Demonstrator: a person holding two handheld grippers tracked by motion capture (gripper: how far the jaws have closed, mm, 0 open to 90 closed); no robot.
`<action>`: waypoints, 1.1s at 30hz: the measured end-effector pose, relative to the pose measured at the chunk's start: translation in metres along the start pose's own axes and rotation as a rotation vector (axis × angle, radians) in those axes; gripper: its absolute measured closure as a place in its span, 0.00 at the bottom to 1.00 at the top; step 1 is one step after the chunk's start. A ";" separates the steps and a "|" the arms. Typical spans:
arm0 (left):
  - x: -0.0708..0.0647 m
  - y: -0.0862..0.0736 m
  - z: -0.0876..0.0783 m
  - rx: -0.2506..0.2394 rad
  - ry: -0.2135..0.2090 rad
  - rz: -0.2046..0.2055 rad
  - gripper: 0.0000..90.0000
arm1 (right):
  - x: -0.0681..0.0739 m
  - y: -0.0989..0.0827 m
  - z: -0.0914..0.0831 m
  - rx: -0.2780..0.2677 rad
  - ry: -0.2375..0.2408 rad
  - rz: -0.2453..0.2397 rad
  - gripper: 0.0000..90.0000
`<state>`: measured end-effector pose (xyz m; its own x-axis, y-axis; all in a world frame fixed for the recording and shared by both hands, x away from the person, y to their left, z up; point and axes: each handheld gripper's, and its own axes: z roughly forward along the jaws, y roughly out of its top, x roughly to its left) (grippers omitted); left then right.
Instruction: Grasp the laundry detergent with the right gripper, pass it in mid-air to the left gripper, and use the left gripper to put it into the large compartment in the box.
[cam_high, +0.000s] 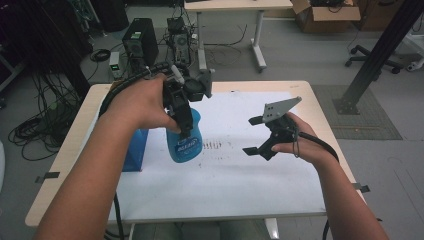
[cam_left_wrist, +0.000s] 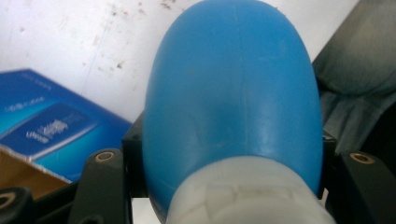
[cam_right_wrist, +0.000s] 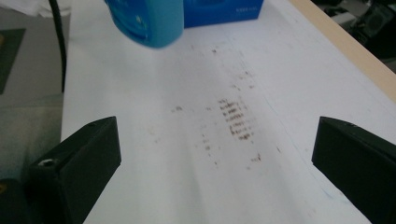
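Above white table (cam_high: 240, 185), one blue bottle (cam_high: 186, 142) gripped, one blue box (cam_high: 134, 150)

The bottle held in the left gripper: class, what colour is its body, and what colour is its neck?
The bottle has a blue body and whitish neck, clearest in the left gripper view.

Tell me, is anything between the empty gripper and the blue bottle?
Nothing visible. The right gripper is open, with only stained white sheet ahead. The bottle hangs in the left gripper, off to the side; the blue box sits behind it.
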<state>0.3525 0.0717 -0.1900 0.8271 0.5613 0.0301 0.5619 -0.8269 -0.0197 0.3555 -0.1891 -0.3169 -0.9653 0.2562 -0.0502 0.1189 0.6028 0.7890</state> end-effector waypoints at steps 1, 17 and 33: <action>0.002 0.000 -0.002 0.003 0.000 -0.018 0.44 | -0.001 0.000 -0.002 0.016 -0.007 0.004 0.02; 0.038 -0.020 -0.032 -0.090 -0.043 -0.344 0.43 | -0.016 -0.011 -0.019 0.202 -0.076 0.023 0.03; 0.070 -0.050 -0.066 -0.100 -0.005 -0.573 0.43 | -0.018 -0.005 -0.024 0.252 -0.070 0.004 0.03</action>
<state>0.3813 0.1505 -0.1206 0.3912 0.9203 0.0034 0.9162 -0.3898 0.0928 0.3665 -0.2143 -0.3054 -0.9473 0.3056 -0.0962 0.1859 0.7688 0.6119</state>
